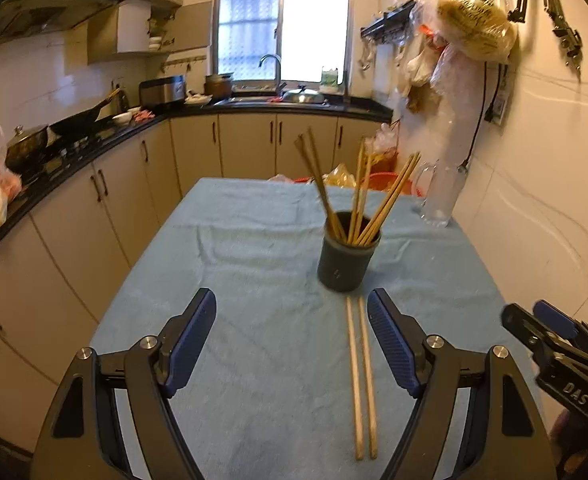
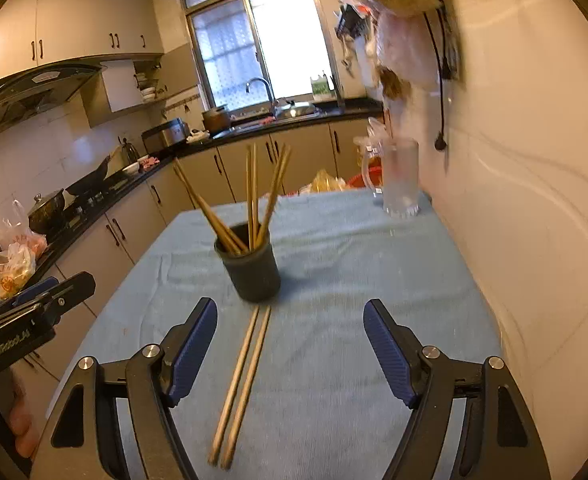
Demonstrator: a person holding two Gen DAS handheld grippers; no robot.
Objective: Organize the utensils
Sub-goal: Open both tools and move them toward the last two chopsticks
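A dark round holder (image 1: pixel 346 262) stands on the blue cloth of the table (image 1: pixel 254 240) with several wooden chopsticks (image 1: pixel 390 196) leaning in it. Two loose chopsticks (image 1: pixel 361 376) lie side by side on the cloth just in front of it. My left gripper (image 1: pixel 292 310) is open and empty above the near cloth, left of the loose pair. In the right wrist view the holder (image 2: pixel 254 272) and the loose chopsticks (image 2: pixel 240 384) lie left of centre. My right gripper (image 2: pixel 290 316) is open and empty.
A clear glass mug (image 1: pixel 440 196) stands at the table's far right by the wall (image 1: pixel 534 200); it also shows in the right wrist view (image 2: pixel 400 178). Kitchen counters with pots (image 1: pixel 26 148) run along the left. Bags (image 1: pixel 474 28) hang on the right wall.
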